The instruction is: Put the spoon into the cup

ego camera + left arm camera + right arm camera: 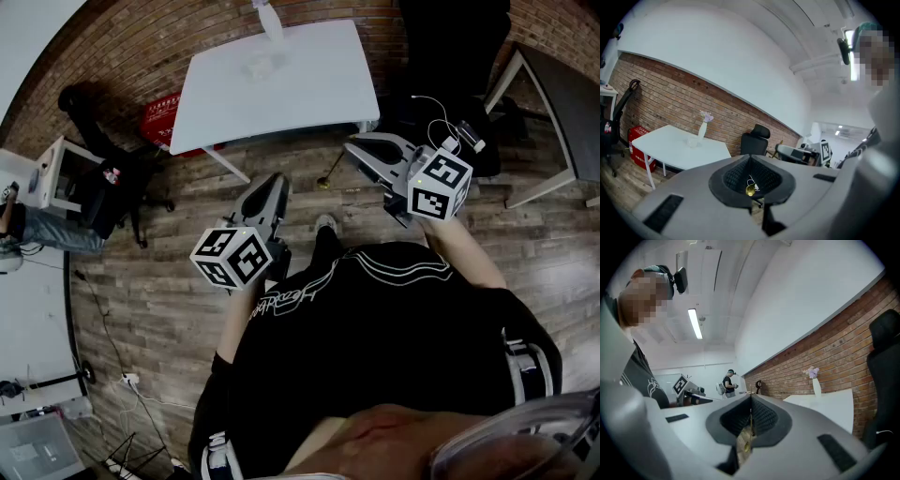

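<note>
The right gripper (353,150) is pinching the spoon (327,176) by its handle end, jaws closed on it. The spoon is hanging bowl-down below the black ribbed pads (thin, shiny, gold-coloured). The left gripper (277,183) is holding its jaws together, empty. The translucent cup (262,66) is sitting on the white table (309,84), well apart.
</note>
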The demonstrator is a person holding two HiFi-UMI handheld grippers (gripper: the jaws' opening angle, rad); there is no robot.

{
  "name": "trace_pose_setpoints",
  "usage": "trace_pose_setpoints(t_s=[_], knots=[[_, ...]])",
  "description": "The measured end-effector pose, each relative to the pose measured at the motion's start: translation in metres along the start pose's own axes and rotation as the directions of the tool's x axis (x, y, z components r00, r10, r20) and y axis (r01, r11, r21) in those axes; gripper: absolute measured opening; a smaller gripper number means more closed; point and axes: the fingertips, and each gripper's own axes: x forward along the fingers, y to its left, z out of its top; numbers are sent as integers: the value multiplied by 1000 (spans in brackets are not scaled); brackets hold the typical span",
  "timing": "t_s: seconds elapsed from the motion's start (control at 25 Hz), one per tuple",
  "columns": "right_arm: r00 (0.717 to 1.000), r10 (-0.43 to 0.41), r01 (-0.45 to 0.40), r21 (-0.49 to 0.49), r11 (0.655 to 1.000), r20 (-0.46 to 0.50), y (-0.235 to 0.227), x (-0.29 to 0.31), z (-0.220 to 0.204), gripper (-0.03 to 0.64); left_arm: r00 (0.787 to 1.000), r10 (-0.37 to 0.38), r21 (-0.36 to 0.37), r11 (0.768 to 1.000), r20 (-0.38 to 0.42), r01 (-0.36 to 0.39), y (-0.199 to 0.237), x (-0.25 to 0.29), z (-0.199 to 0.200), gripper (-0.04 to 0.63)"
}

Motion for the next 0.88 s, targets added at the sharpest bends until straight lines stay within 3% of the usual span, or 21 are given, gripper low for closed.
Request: trace_pose_setpoints(t_s=[0.44, 0.88], knots=[[1000, -1, 1, -19, 1000, -6, -5, 10, 0, -2, 1000, -7, -7, 1000, 24, 7, 10, 3, 3, 9], [1000, -19, 19, 34, 999, -18, -41, 53, -12, 0, 1000, -7, -34, 999, 15, 8, 56, 26, 8, 9]])
